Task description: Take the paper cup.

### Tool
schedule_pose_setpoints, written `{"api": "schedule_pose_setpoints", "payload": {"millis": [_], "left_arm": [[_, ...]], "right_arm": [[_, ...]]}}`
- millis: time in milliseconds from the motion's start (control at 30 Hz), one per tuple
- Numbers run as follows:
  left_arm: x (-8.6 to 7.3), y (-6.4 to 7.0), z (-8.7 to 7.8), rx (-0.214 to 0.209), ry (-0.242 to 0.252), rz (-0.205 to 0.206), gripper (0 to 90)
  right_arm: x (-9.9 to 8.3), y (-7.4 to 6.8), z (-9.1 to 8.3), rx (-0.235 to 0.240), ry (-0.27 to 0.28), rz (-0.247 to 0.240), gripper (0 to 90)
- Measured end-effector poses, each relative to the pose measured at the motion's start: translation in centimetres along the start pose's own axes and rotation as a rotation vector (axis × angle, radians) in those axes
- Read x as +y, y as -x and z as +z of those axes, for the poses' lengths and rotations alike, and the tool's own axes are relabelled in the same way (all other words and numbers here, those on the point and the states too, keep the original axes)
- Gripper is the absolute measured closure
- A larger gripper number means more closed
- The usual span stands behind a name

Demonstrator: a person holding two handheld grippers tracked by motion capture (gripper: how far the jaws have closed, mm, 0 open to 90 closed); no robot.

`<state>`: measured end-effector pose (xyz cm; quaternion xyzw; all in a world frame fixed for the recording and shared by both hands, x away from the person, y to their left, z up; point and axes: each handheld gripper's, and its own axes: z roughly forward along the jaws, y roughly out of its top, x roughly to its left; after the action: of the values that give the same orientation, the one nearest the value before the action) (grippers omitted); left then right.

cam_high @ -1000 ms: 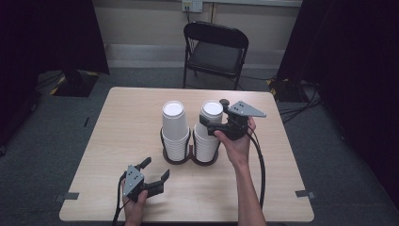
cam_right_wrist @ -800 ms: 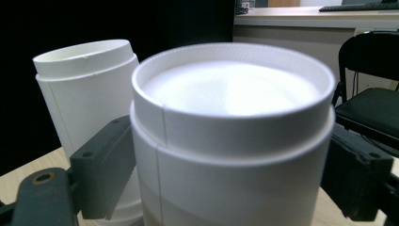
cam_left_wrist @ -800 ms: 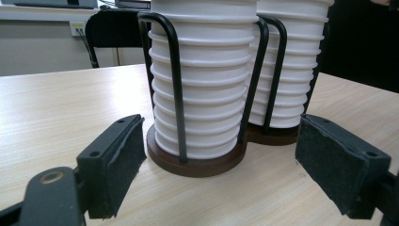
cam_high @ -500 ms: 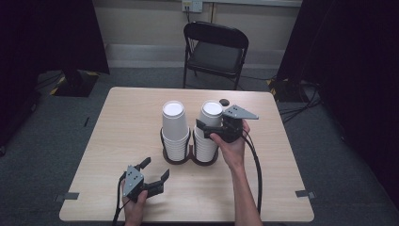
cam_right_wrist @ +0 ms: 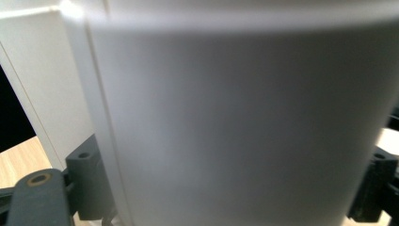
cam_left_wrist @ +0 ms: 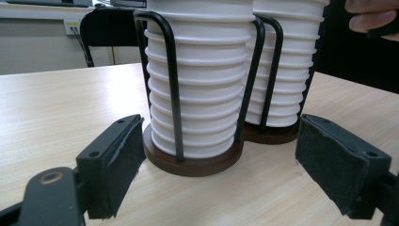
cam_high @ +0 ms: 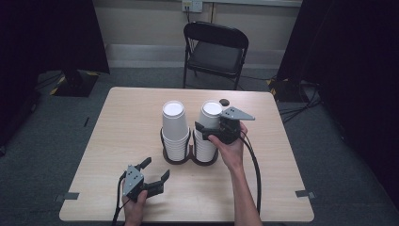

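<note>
Your right gripper point(cam_high: 208, 130) is raised at the upper part of the right cup stack point(cam_high: 207, 134), and its two jaws sit on either side of the top cup point(cam_right_wrist: 244, 117). In the right gripper view that cup's white wall spans the space between the jaws, with a dark pad at each lower corner right against it; the jaws are closed around the cup, though the view is too near and blurred to show the contact itself. Your right hand point(cam_high: 230, 146) holds the gripper from the near side, and the cable point(cam_high: 254, 169) trails back along your forearm. The right cup stack stands in the right ring of a black wire holder point(cam_high: 190, 153) with a dark round base, near the middle of the wooden table point(cam_high: 108, 136). The left cup stack point(cam_high: 175, 129) stands in the holder's left ring, just beside the right one. Your left gripper point(cam_high: 153, 175) rests low near the front edge of the table, well apart from the holder, with its jaws spread wide and nothing between them. In the left gripper view both pads point(cam_left_wrist: 115, 162) flank the holder's base from a distance. A black folding chair point(cam_high: 214, 52) stands beyond the far edge of the table.
</note>
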<state>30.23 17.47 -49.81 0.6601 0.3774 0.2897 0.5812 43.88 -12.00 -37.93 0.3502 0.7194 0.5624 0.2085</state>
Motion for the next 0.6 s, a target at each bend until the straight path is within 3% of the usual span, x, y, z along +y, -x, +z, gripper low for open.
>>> {"api": "schedule_pose_setpoints", "payload": {"millis": [267,600], "left_arm": [[0.00,0.09,-0.02,0.009,0.002,0.012,16.0],[0.00,0.11,-0.02,0.007,0.004,0.016,16.0]], "right_arm": [[-0.23,-0.08,0.10,-0.009,-0.019,0.006,12.4],[-0.09,-0.05,-0.03,-0.007,-0.004,0.014,14.0]]}}
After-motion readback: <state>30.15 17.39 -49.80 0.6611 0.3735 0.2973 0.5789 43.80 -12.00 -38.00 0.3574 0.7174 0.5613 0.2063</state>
